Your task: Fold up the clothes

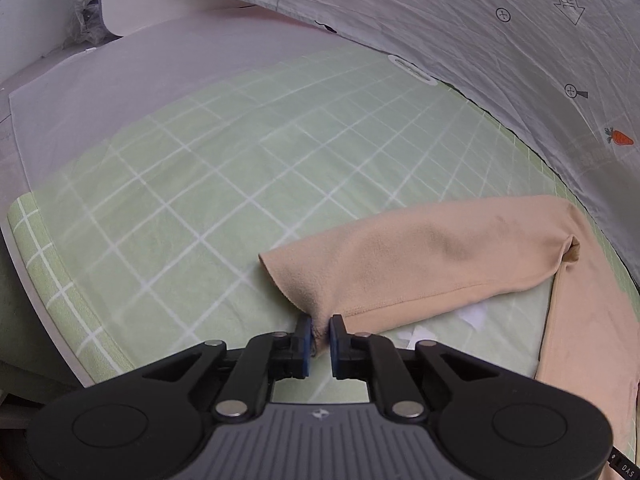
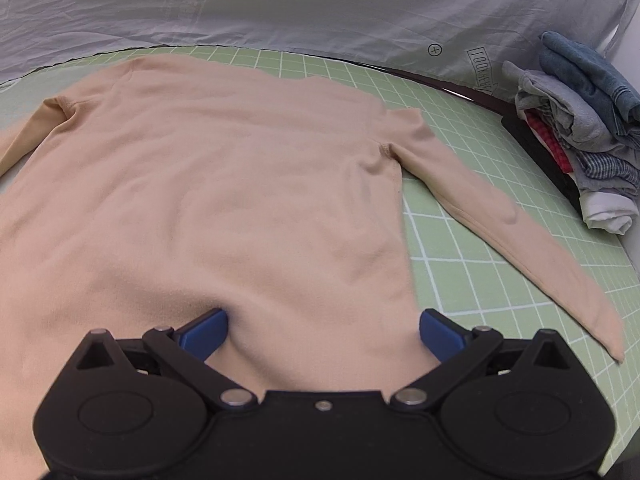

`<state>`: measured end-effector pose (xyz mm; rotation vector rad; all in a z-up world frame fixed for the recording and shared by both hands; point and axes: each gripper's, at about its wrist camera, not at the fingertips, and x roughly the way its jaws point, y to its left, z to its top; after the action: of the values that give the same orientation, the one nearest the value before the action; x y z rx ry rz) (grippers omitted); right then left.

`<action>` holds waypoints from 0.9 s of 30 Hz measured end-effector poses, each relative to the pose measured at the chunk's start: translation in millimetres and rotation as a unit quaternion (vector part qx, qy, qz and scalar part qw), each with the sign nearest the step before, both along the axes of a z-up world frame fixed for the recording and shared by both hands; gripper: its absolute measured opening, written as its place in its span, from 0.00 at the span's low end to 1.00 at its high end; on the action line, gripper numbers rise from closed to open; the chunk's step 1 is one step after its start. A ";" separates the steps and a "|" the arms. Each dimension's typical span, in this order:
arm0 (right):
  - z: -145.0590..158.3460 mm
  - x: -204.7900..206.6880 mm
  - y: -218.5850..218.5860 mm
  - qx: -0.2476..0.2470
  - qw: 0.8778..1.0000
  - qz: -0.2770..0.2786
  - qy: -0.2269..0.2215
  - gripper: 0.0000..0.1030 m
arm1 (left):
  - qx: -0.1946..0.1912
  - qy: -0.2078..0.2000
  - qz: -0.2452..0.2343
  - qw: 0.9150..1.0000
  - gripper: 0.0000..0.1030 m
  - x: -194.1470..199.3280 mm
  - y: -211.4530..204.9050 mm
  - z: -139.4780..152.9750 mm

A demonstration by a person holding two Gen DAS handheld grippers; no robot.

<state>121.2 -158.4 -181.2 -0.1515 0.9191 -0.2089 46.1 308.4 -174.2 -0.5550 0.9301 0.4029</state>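
A beige long-sleeved top (image 2: 224,200) lies flat on the green grid mat (image 2: 460,240), sleeves spread out. My left gripper (image 1: 320,338) is shut on the cuff end of the top's left sleeve (image 1: 420,260), which stretches away to the right in the left wrist view. My right gripper (image 2: 323,334) is open, its blue pads (image 2: 206,332) wide apart over the hem of the top, with cloth between them. The right sleeve (image 2: 520,240) lies loose on the mat.
A pile of folded clothes (image 2: 576,136) sits at the mat's right edge. A grey printed sheet (image 2: 320,4) hangs behind the mat (image 1: 500,40). A white translucent sheet (image 1: 120,92) covers the mat's far left part. The mat's left edge (image 1: 36,248) drops off.
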 end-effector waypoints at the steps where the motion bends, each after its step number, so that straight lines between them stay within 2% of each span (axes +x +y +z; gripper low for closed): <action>1: -0.1 -1.5 -1.0 0.003 1.000 -0.002 -0.001 1.00 | -0.003 -0.005 0.003 1.000 0.20 -2.8 0.7 1.2; 4: -0.9 -5.8 -2.7 0.011 1.000 -0.010 -0.006 1.00 | -0.039 -0.044 0.026 0.998 0.33 -12.9 12.2 5.9; 7: -1.7 -10.6 -1.7 0.013 1.000 -0.020 -0.011 1.00 | -0.096 -0.078 0.067 0.990 0.43 -19.8 31.7 5.4; 10: -2.8 -14.7 0.5 0.013 0.999 -0.032 -0.017 1.00 | -0.113 -0.075 0.093 0.986 0.48 -18.2 47.0 -0.5; 14: -4.0 -18.3 3.3 0.012 0.998 -0.048 -0.026 1.00 | -0.123 -0.068 0.086 0.986 0.49 -8.1 58.4 -11.5; 17: -3.8 -19.3 4.2 0.012 0.998 -0.058 -0.026 1.00 | -0.120 -0.064 0.065 0.989 0.47 0.7 58.9 -16.0; 18: -3.6 -19.4 5.0 0.011 0.998 -0.059 -0.026 1.00 | -0.114 -0.063 0.059 0.990 0.41 3.2 57.9 -15.8; 19: -3.4 -19.3 6.0 0.009 0.998 -0.058 -0.025 1.00 | -0.107 -0.062 0.053 0.991 0.32 5.7 57.0 -15.7; 20: -3.5 -19.3 6.8 0.007 0.998 -0.058 -0.024 1.00 | -0.101 -0.061 0.048 0.992 0.16 8.2 56.0 -15.5; 21: -3.5 -19.2 7.5 0.005 0.998 -0.058 -0.024 1.00 | -0.095 -0.060 0.042 0.993 0.07 10.7 55.0 -15.3; 25: -3.4 -19.1 6.1 0.009 0.998 -0.057 -0.024 1.00 | -0.047 -0.103 0.052 0.992 0.06 10.5 58.2 1.0; 27: -3.4 -19.2 3.8 0.015 0.998 -0.056 -0.024 1.00 | -0.021 -0.109 0.061 0.992 0.07 13.5 61.6 7.5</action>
<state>102.1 -154.6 -184.7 -0.0679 0.8828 -0.3012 59.5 370.1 -166.7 -0.6819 0.6984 0.4248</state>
